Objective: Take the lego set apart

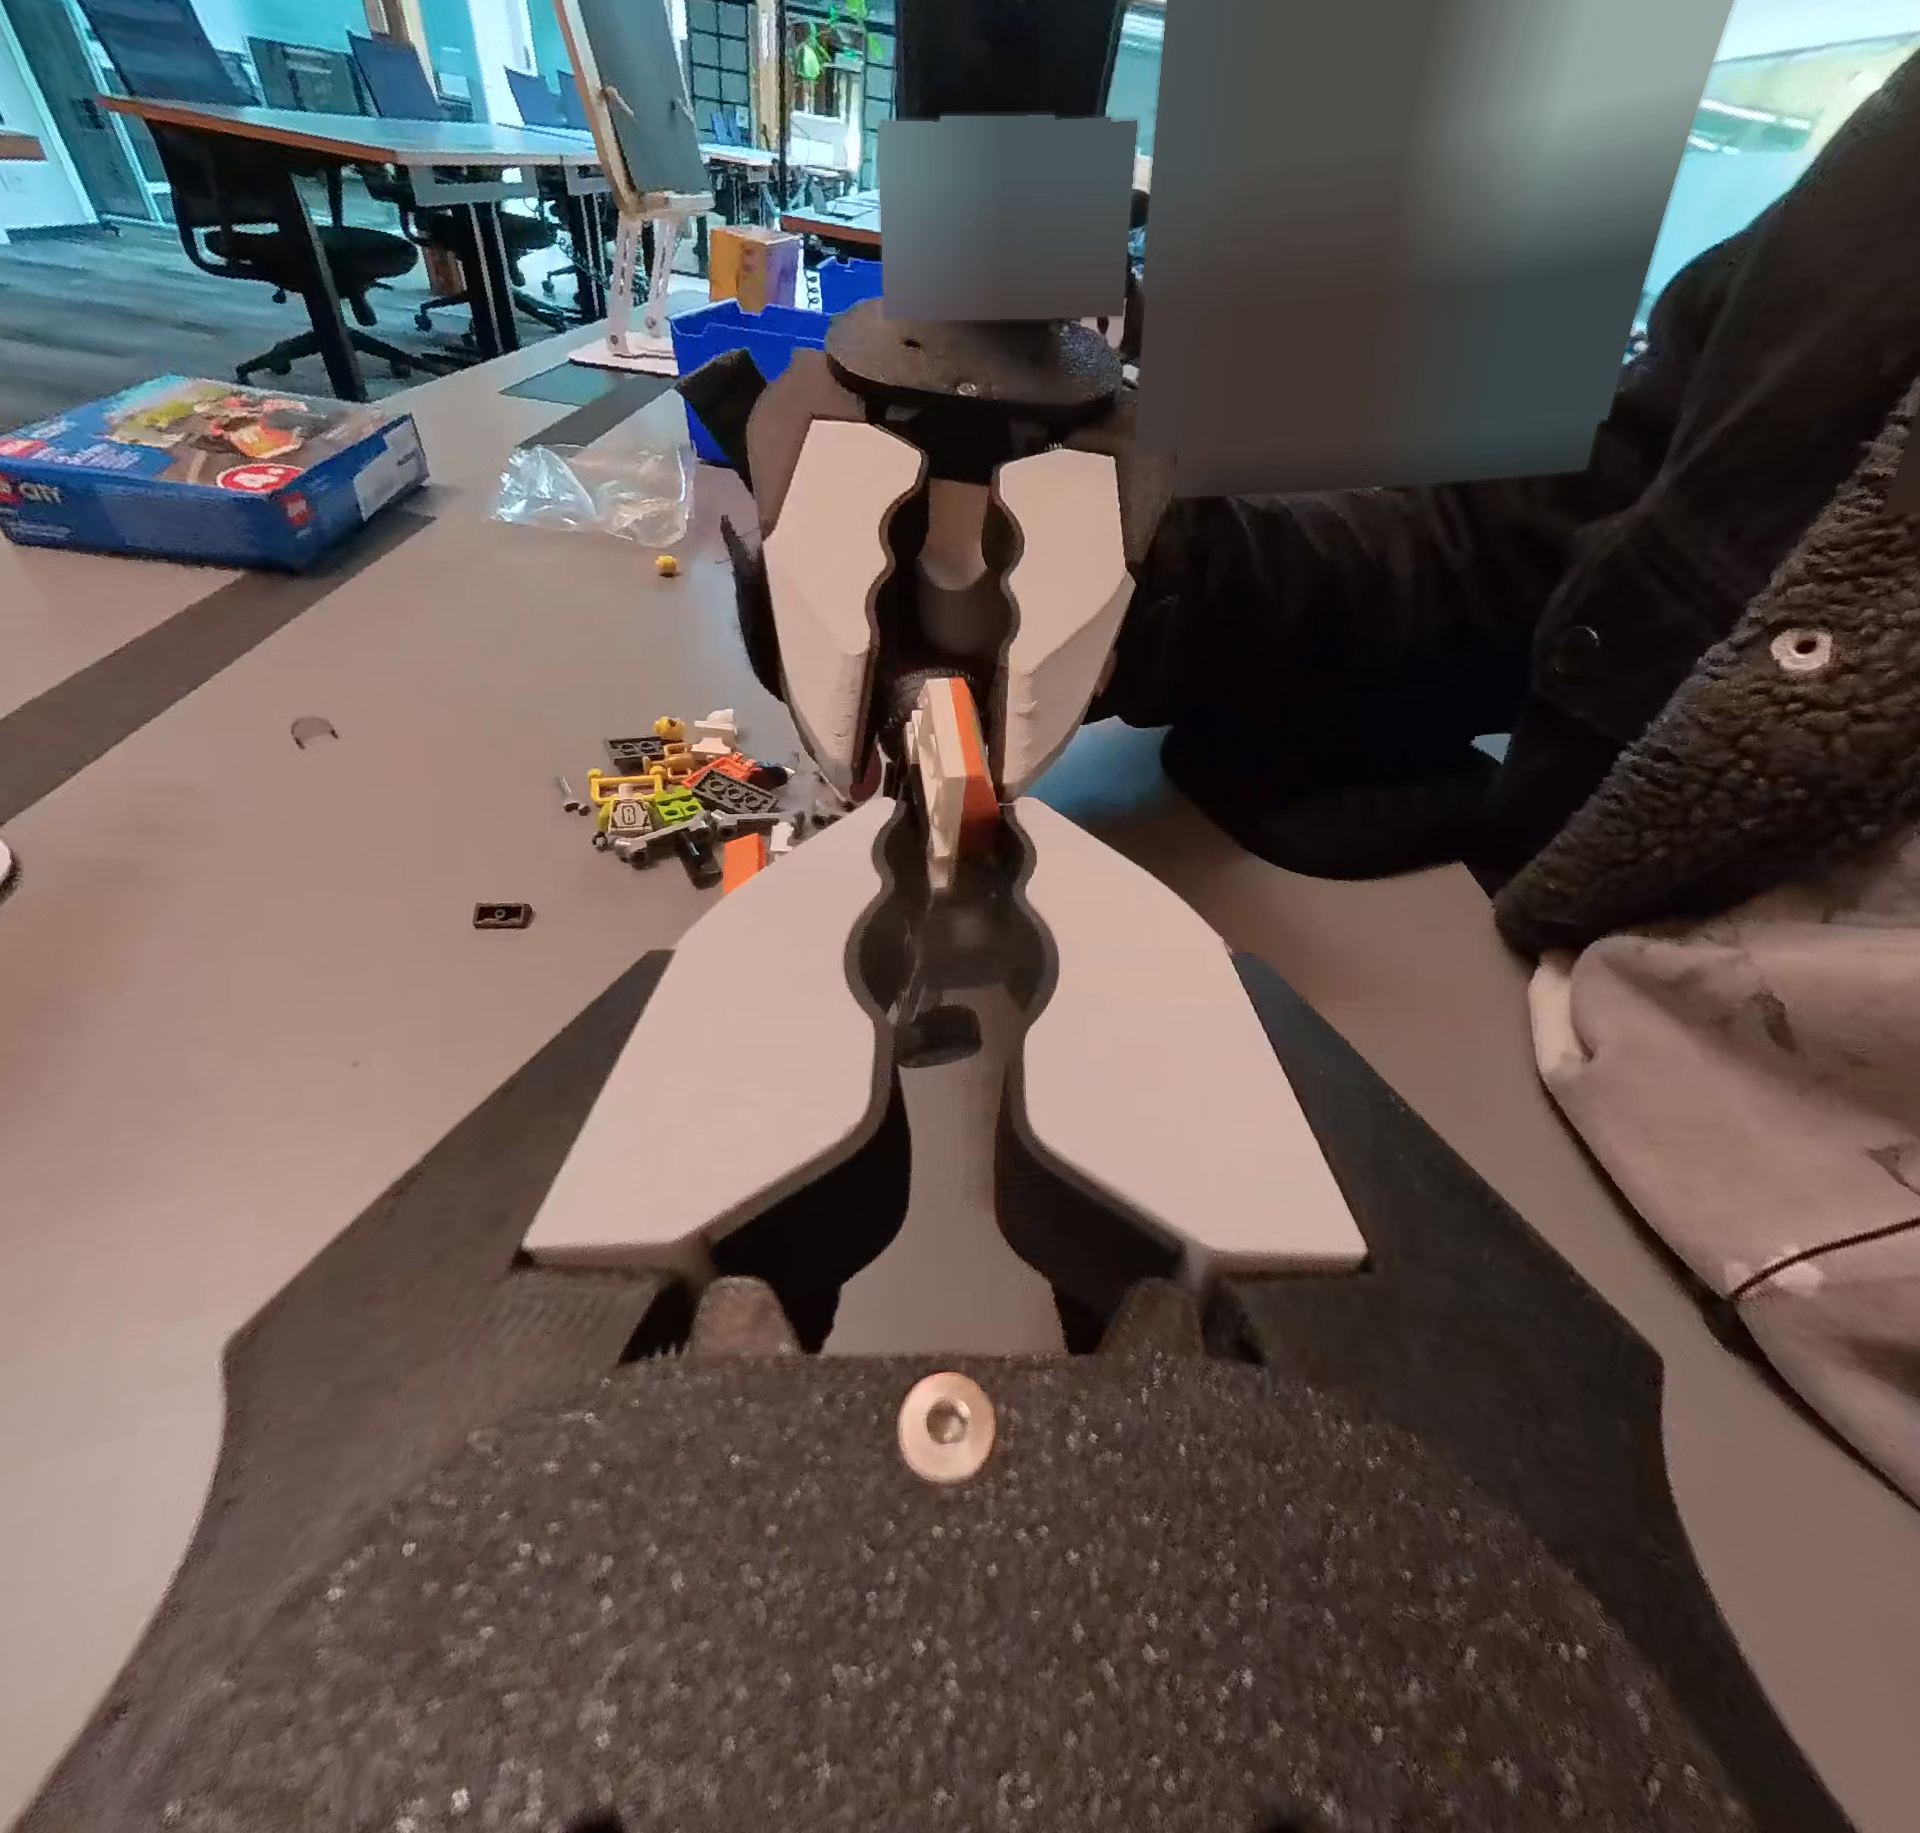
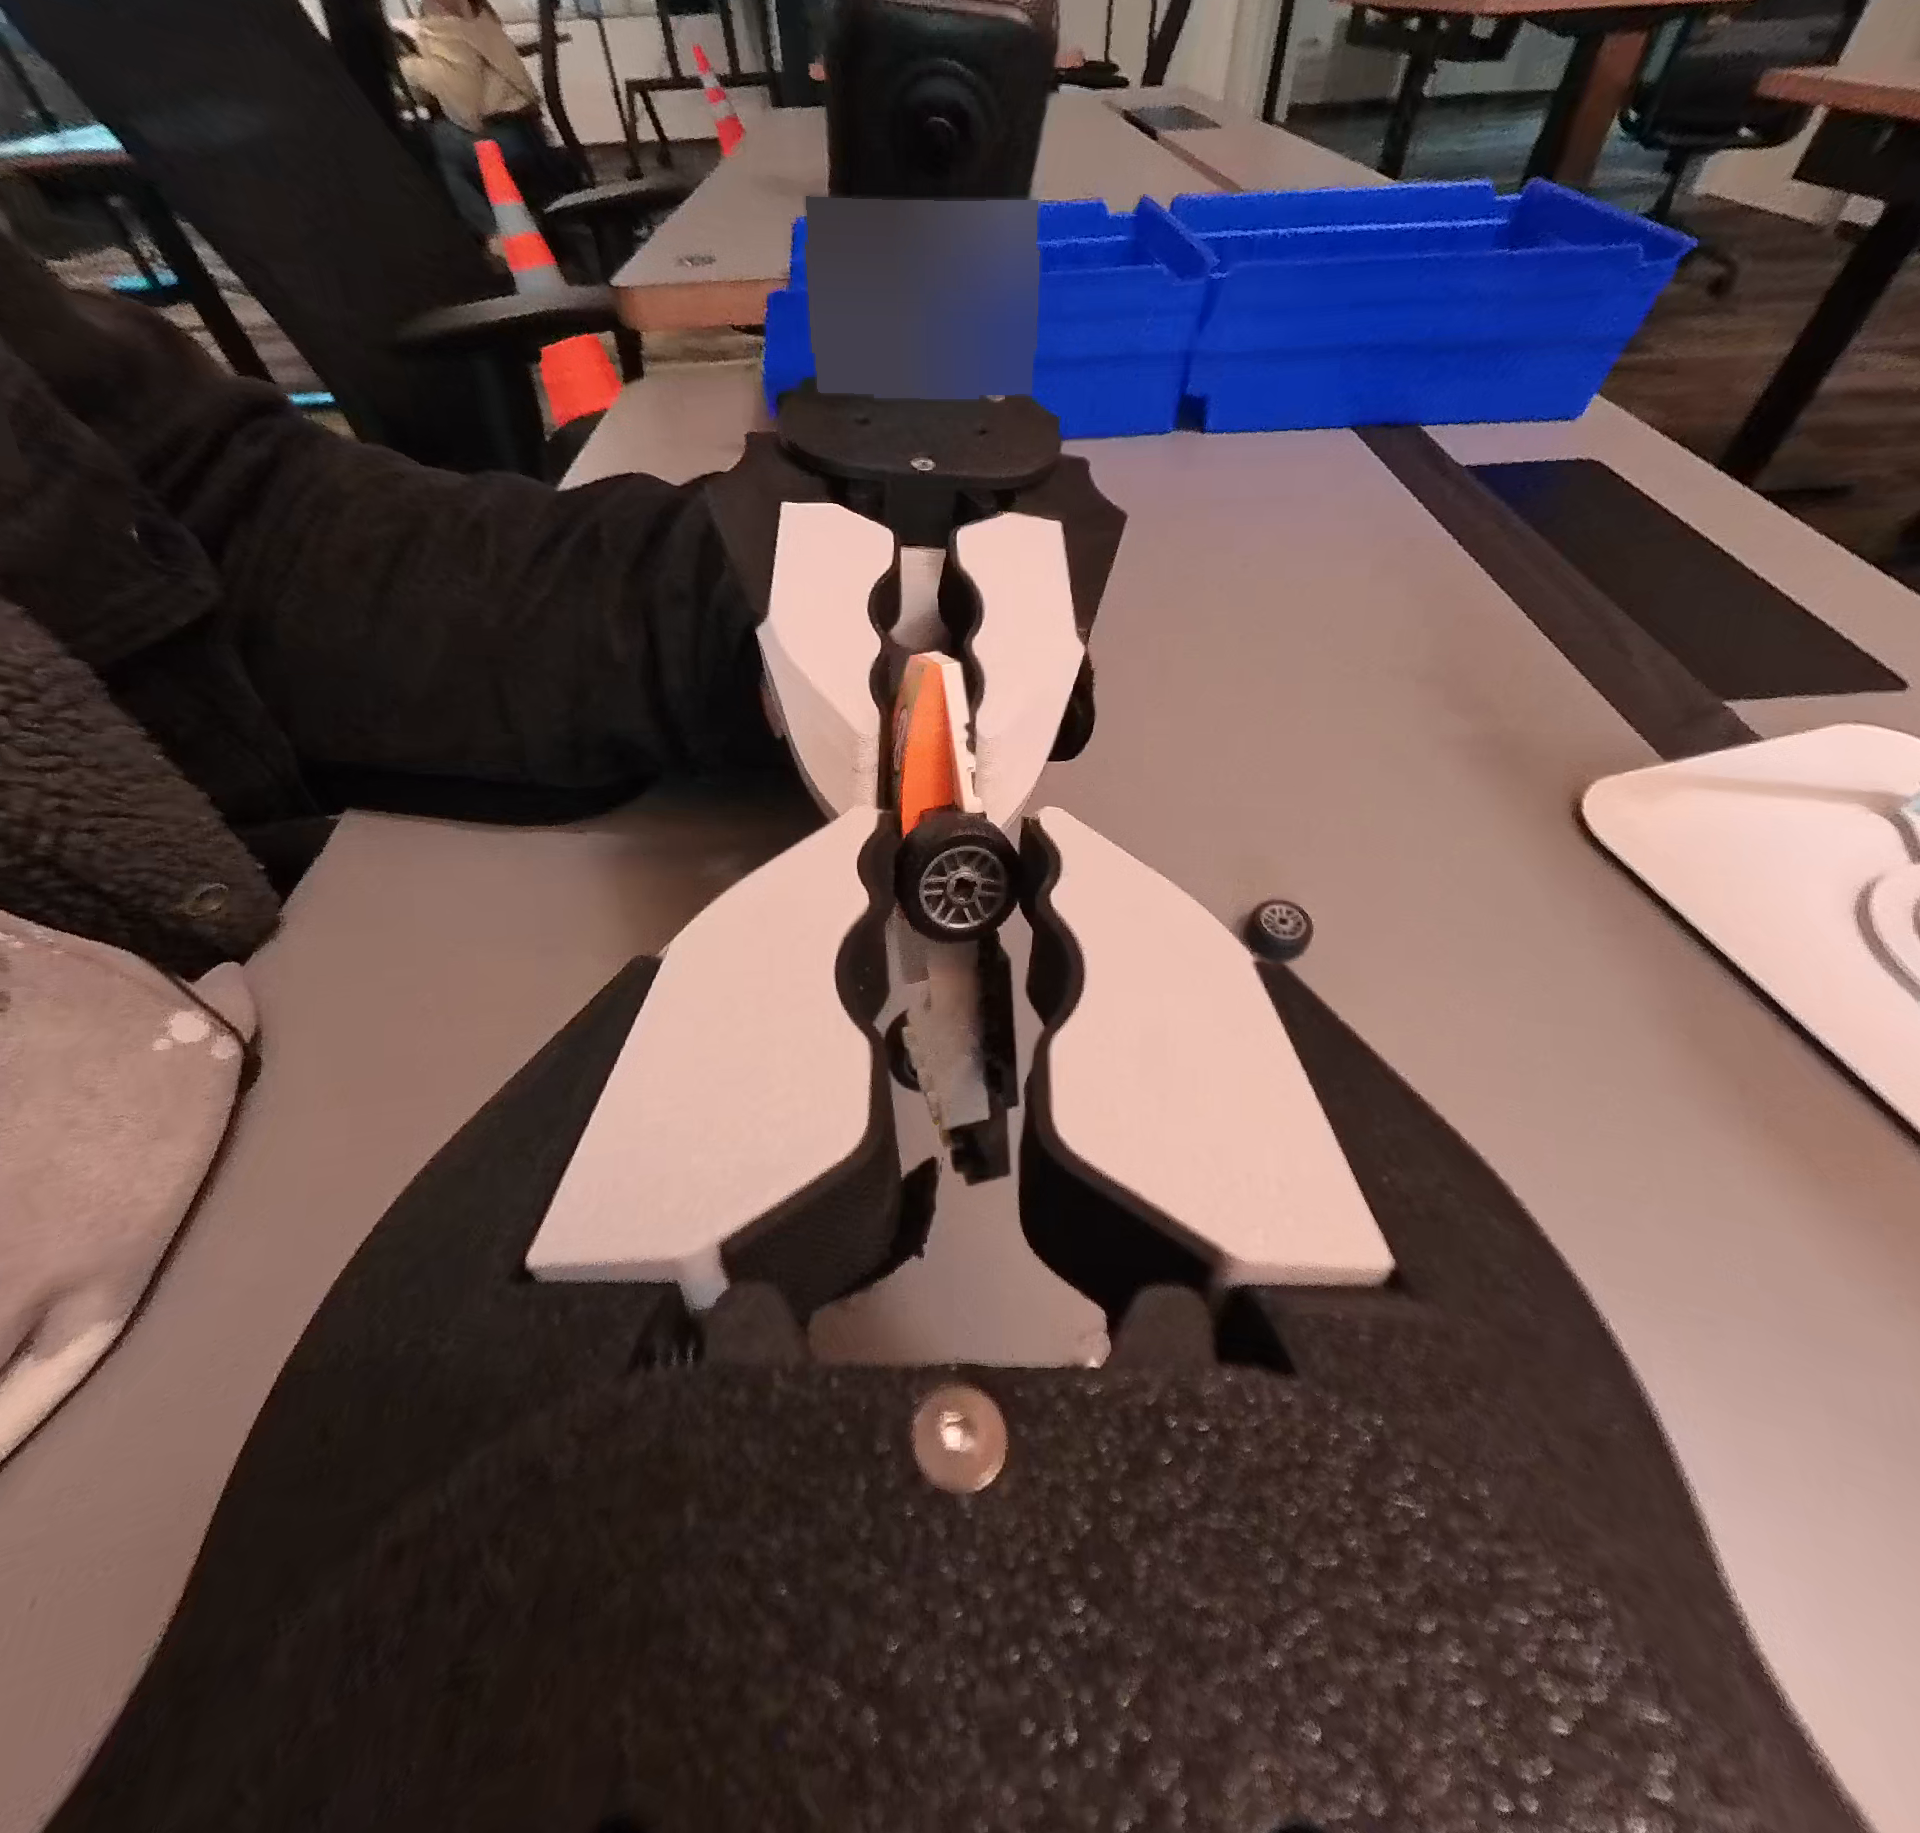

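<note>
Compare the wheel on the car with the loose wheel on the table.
The wheel on the car is held up off the table, mounted on the orange-and-white car that both grippers clamp; the loose wheel sits alone on the grey table, attached to nothing. The mounted wheel looks larger in the right wrist view, though it is nearer the camera. Both have a black tyre around a grey spoked hub.

Surface: grey desk [image 1: 312,1004]
Left side: blue box [image 1: 208,474], clear bag [image 1: 597,490], loose brick pile [image 1: 686,796]
Right side: stray wheel [image 2: 1280,924], blue bins [image 2: 1351,318], white board [image 2: 1766,879]
</note>
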`<action>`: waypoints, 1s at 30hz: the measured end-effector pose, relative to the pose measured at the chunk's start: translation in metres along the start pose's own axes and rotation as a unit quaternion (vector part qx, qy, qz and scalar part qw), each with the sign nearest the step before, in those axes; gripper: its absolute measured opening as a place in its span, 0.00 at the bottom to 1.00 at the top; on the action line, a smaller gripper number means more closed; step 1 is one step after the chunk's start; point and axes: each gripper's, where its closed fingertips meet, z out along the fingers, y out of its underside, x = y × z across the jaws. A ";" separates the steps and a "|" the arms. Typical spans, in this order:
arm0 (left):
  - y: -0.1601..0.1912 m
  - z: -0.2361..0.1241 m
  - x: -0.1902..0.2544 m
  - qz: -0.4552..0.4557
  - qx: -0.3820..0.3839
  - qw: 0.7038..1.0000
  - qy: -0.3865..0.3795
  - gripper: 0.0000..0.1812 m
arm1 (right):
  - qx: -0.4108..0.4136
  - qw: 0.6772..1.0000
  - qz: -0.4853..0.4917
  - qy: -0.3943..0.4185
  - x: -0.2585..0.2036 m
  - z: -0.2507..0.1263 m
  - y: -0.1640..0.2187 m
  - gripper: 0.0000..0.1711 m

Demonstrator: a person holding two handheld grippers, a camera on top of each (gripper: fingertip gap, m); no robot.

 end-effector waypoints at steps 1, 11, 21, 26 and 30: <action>0.000 -0.001 0.001 0.003 -0.003 1.000 0.001 0.08 | -0.003 1.000 -0.007 -0.002 -0.001 0.000 0.000 0.13; -0.004 -0.005 0.008 0.008 -0.009 1.000 0.019 0.08 | 0.006 0.999 -0.031 -0.024 -0.011 -0.002 -0.007 0.13; -0.016 -0.063 -0.022 -0.025 0.047 0.997 -0.050 0.08 | 0.150 0.989 0.012 0.016 0.015 -0.060 -0.053 0.12; -0.023 -0.068 -0.030 -0.012 0.049 0.996 -0.076 0.08 | 0.065 0.996 -0.016 0.063 0.027 -0.047 -0.022 0.13; -0.032 -0.091 -0.045 -0.019 0.082 0.989 -0.123 0.08 | -0.003 0.997 -0.019 0.068 0.038 -0.030 -0.001 0.13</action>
